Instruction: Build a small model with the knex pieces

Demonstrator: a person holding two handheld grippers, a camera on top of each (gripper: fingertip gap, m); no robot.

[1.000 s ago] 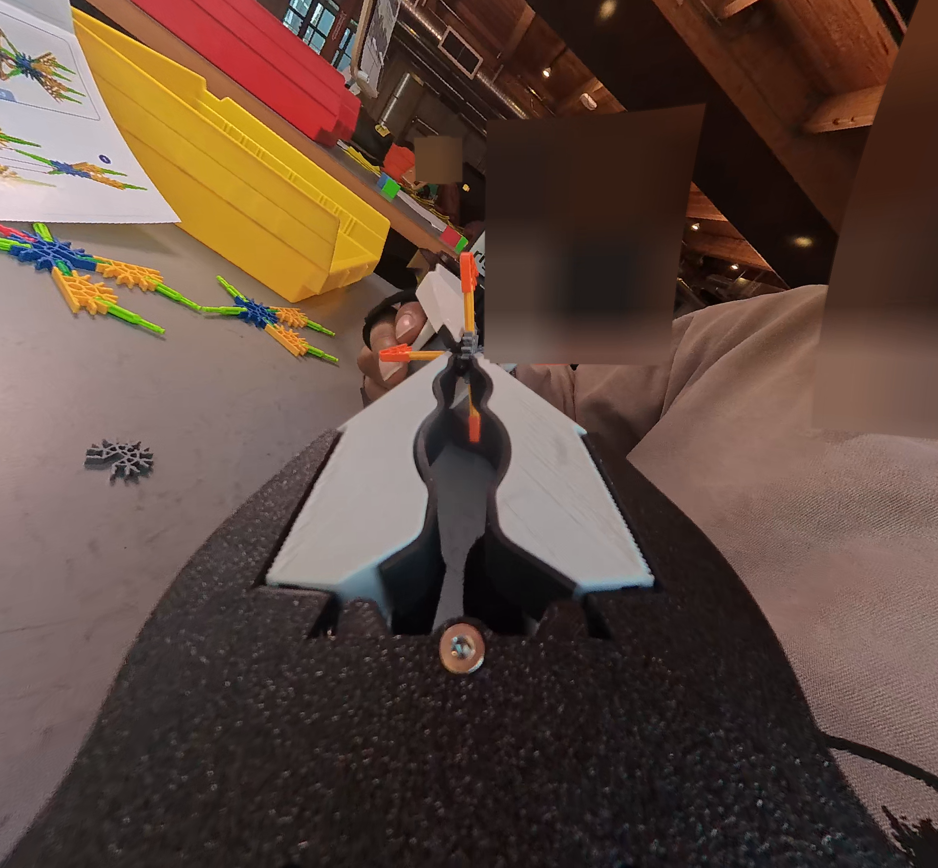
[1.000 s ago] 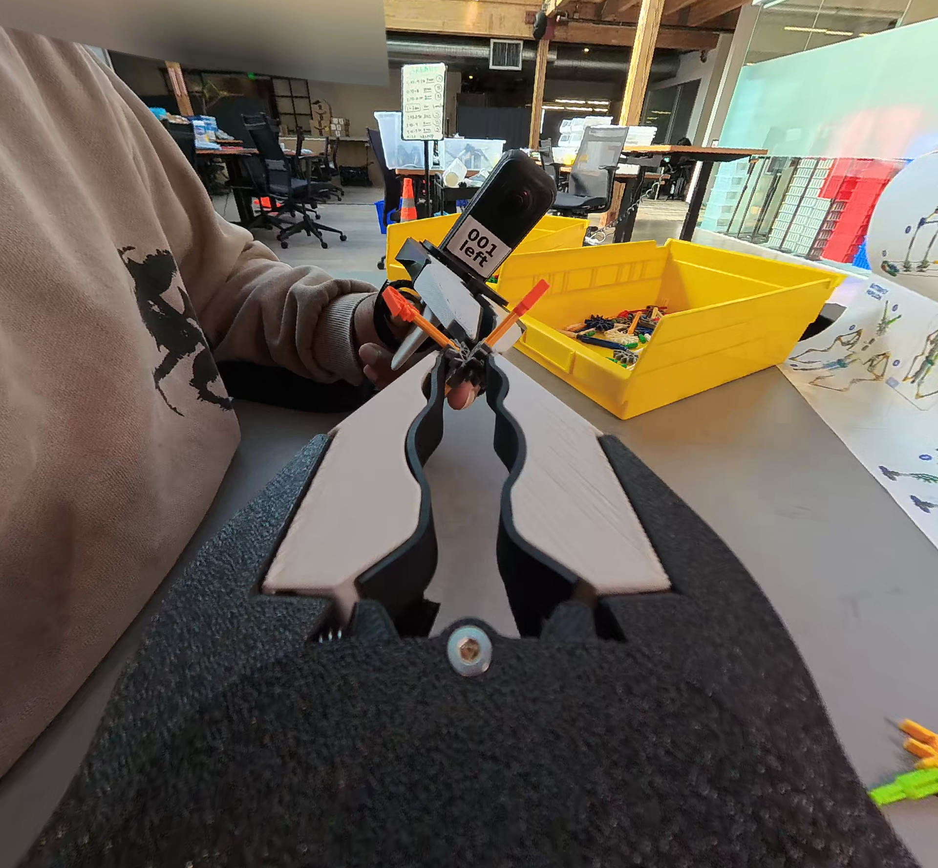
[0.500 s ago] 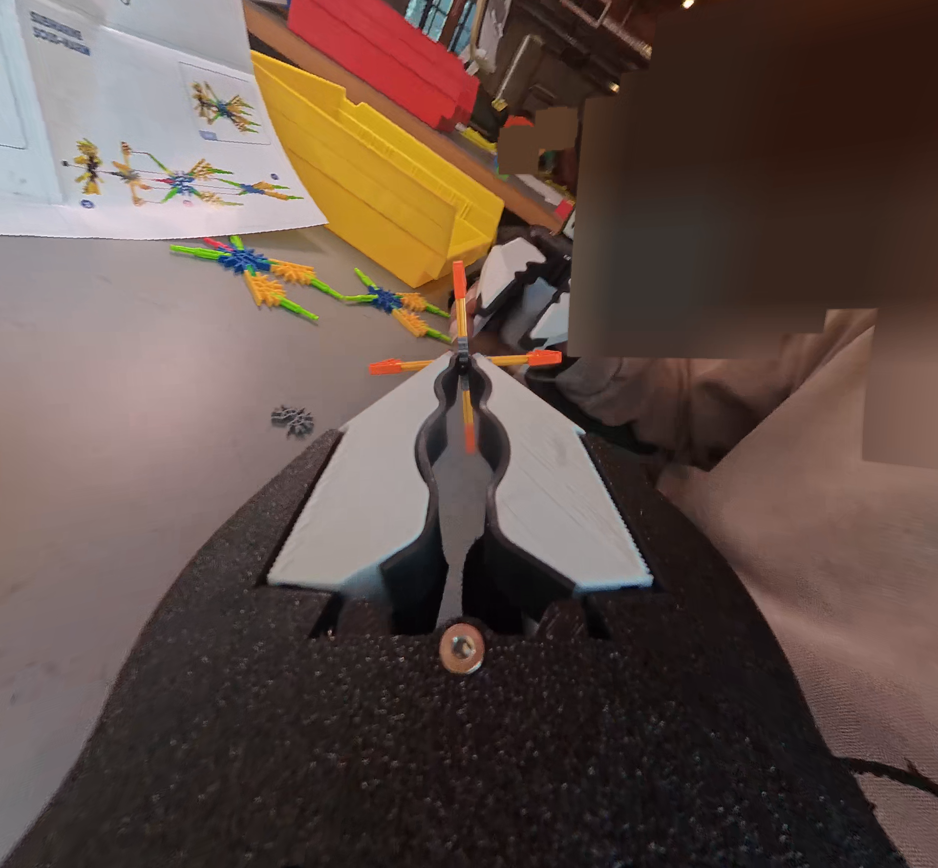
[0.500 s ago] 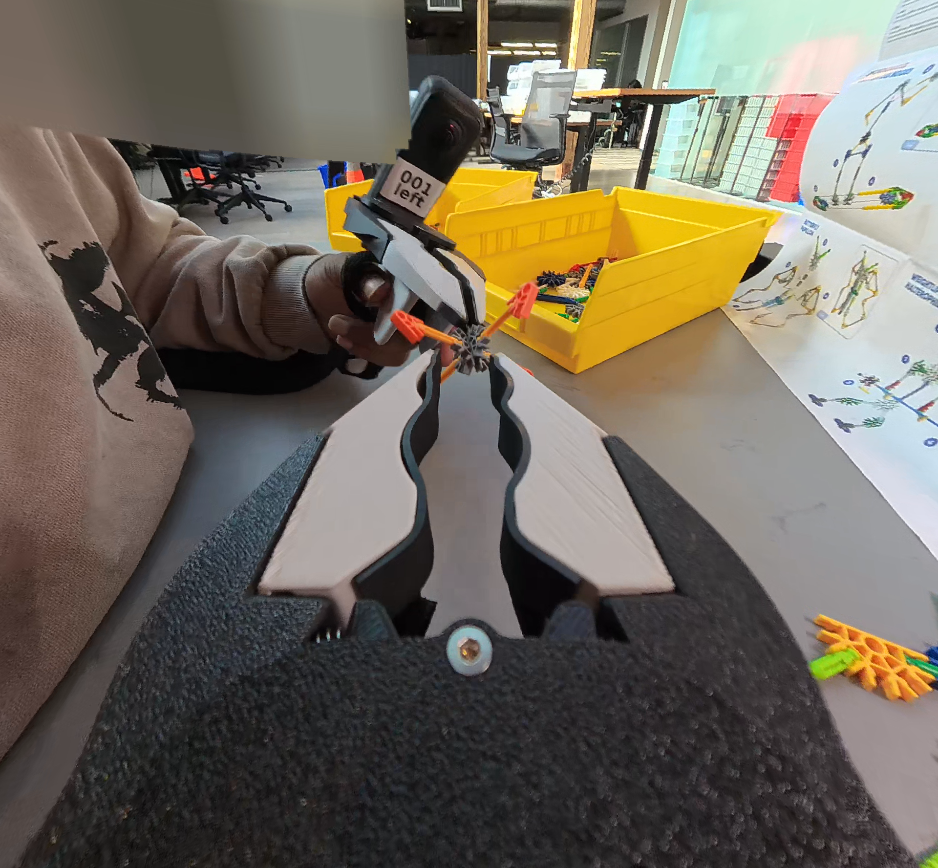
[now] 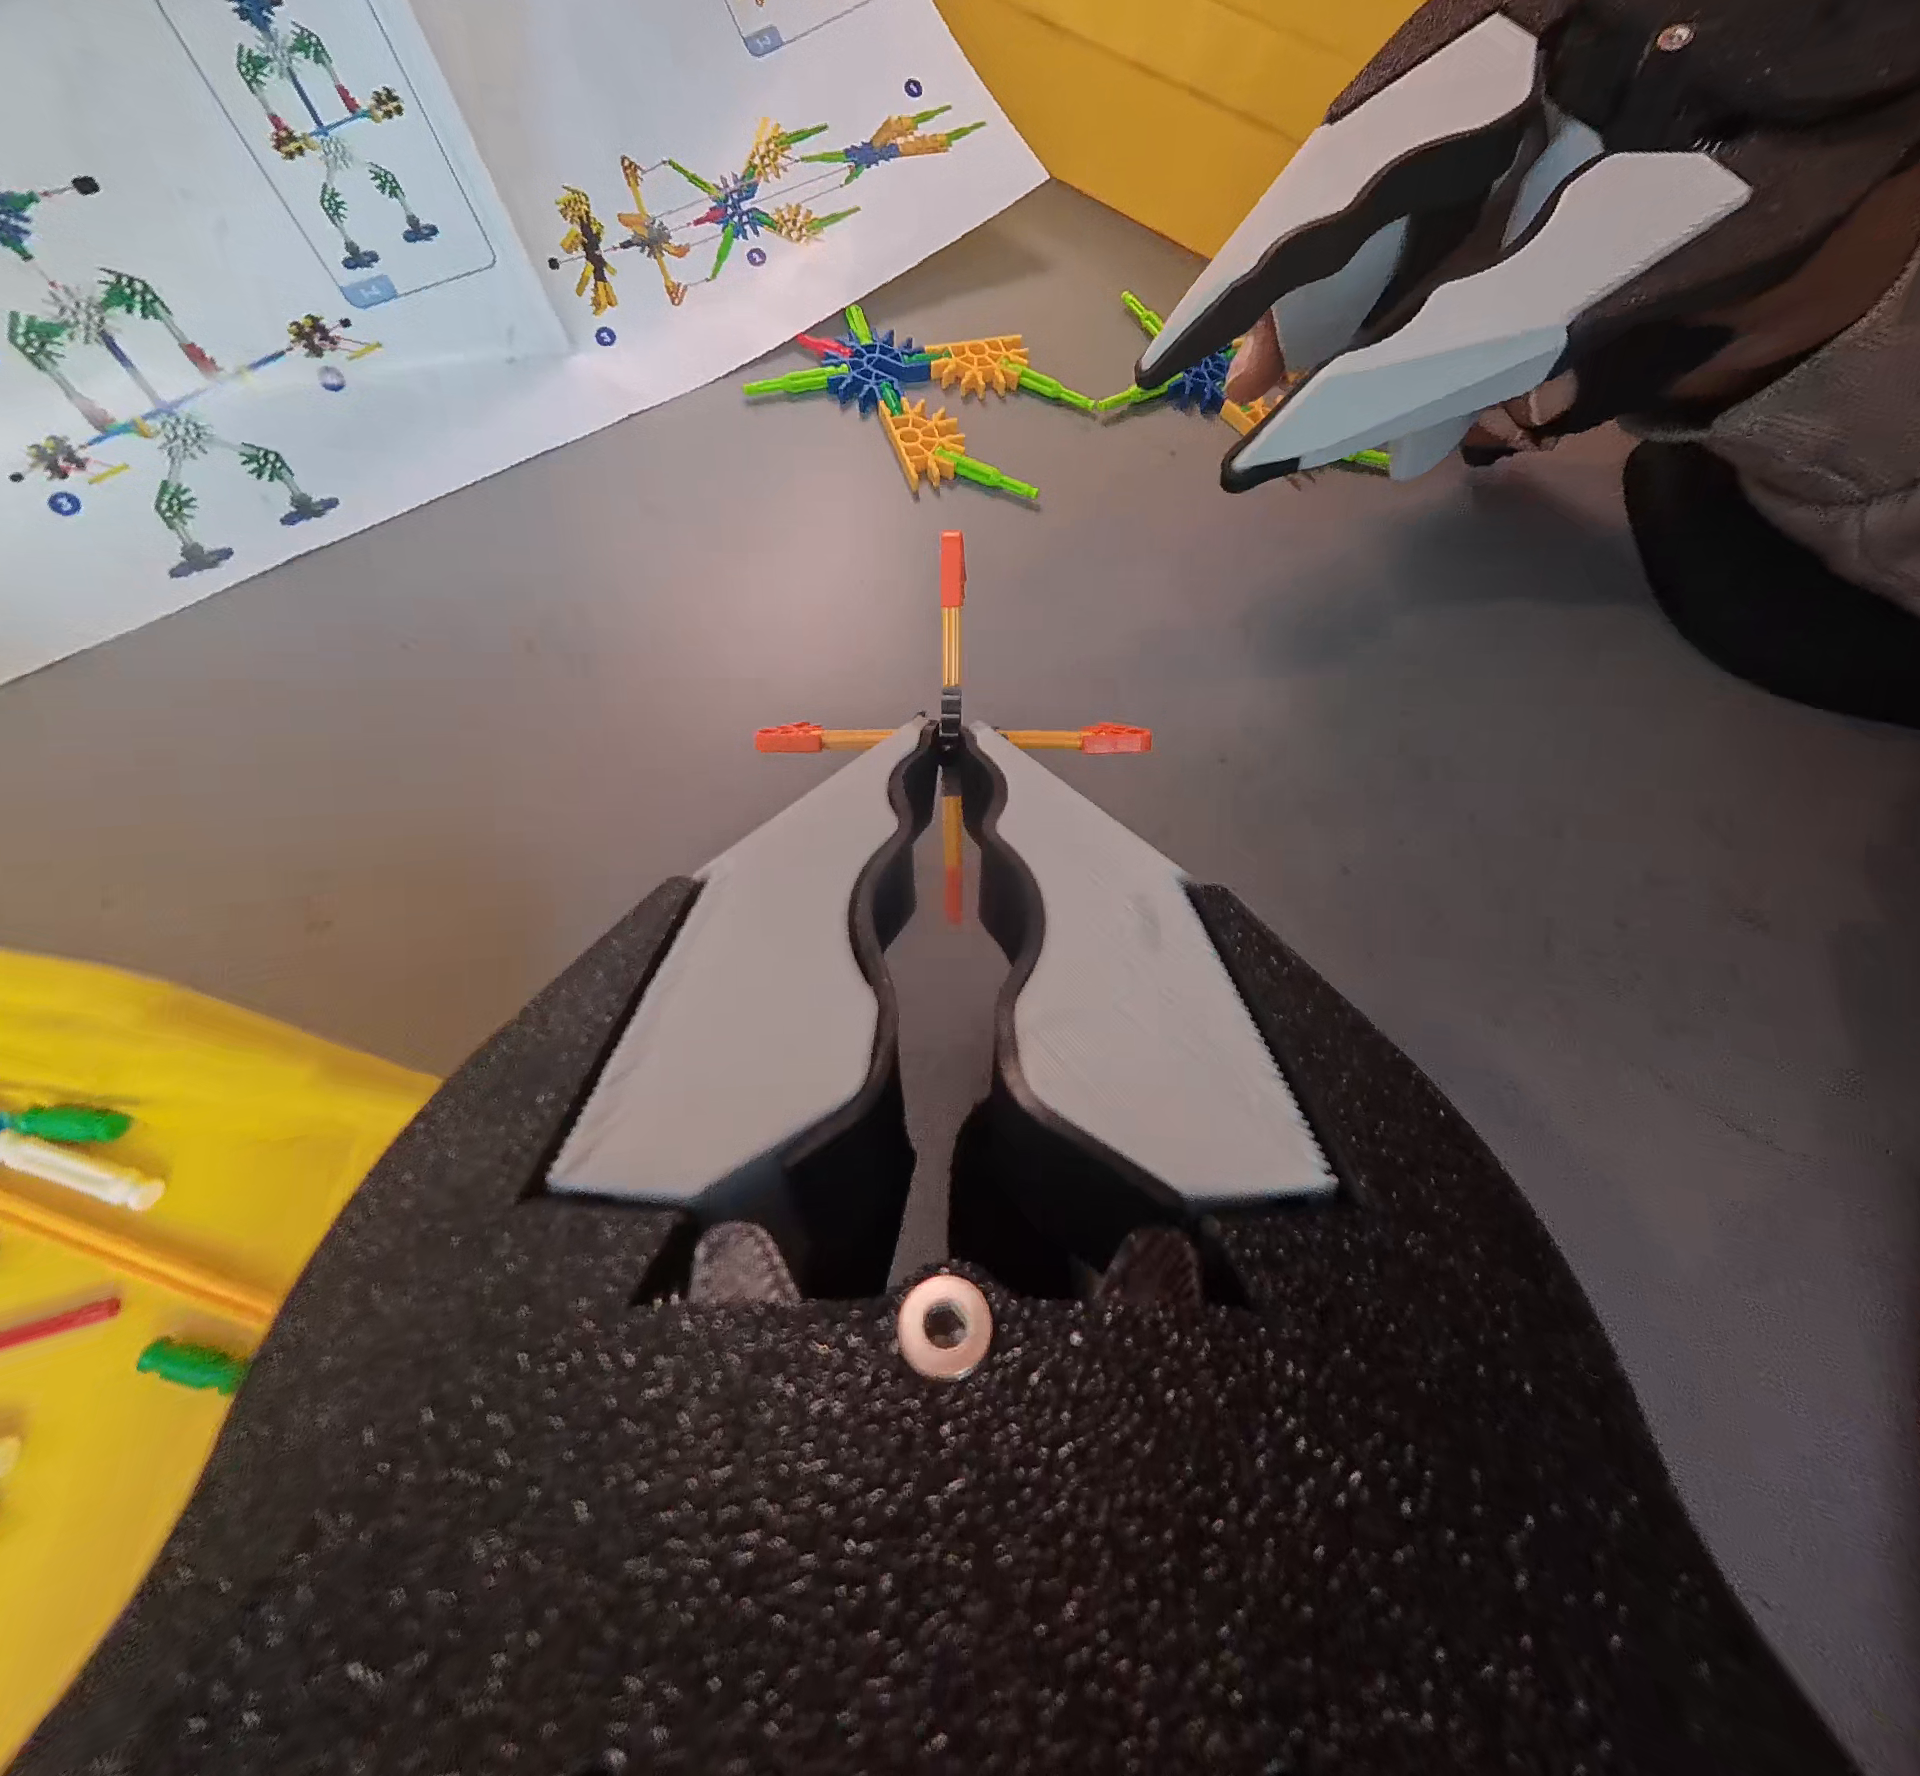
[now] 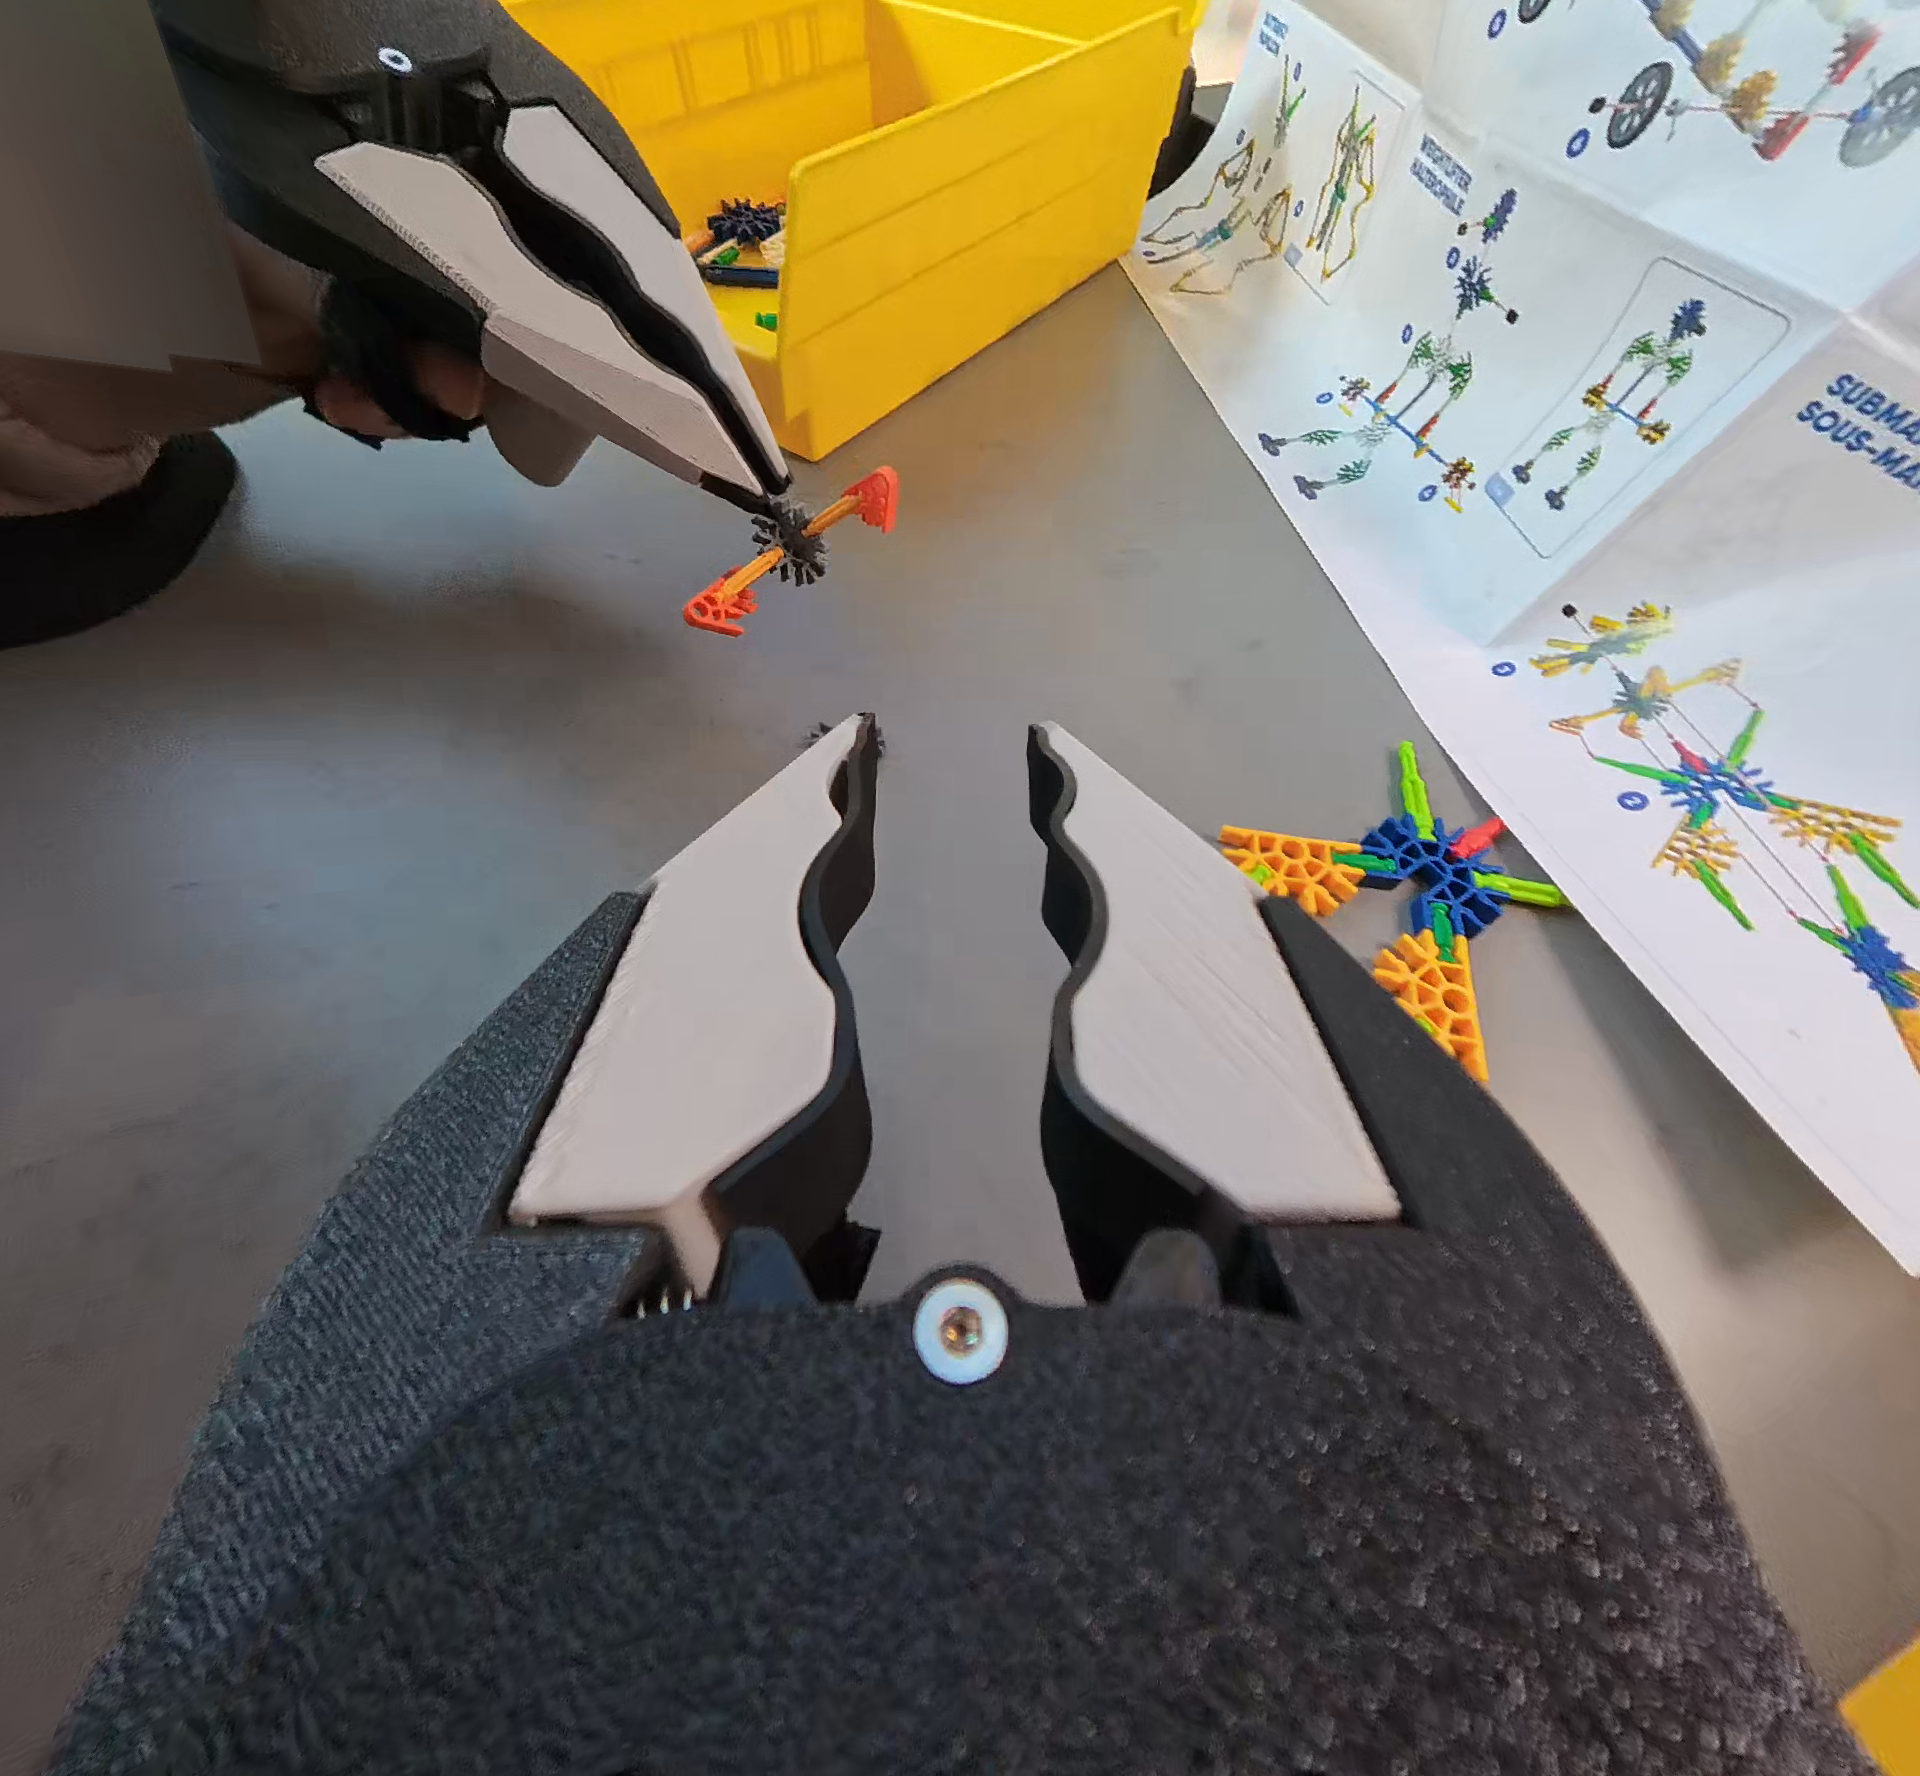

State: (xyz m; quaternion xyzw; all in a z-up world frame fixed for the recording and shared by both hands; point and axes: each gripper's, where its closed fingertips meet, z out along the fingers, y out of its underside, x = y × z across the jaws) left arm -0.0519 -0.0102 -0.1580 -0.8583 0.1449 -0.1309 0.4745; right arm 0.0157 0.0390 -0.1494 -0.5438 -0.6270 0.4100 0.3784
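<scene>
Left tongs (image 5: pixel 948 747): pressed together on black spoked hub (image 6: pixel 792 540) of small rod assembly (image 5: pixel 950 687), four yellow rods with orange end clips radiating in a cross; held clear above grey desk (image 5: pixel 416 791).
Right tongs (image 6: pixel 951 739): spread apart, holding nothing; tips low over desk, just short of held assembly in right wrist view; in left wrist view, hovering over far blue-hubbed piece (image 5: pixel 1195 381), contact not discernible.
Blue-hubbed star piece (image 6: pixel 1429 869), orange fans and green rods: flat on desk, just beside right tongs.
Yellow bin (image 6: pixel 935 168): behind left tongs, loose parts inside.
Instruction sheet (image 6: pixel 1662 376): unfolded along desk edge, diagrams of coloured models.
Second yellow bin (image 5: pixel 125 1207): near left tongs, loose rods inside.
</scene>
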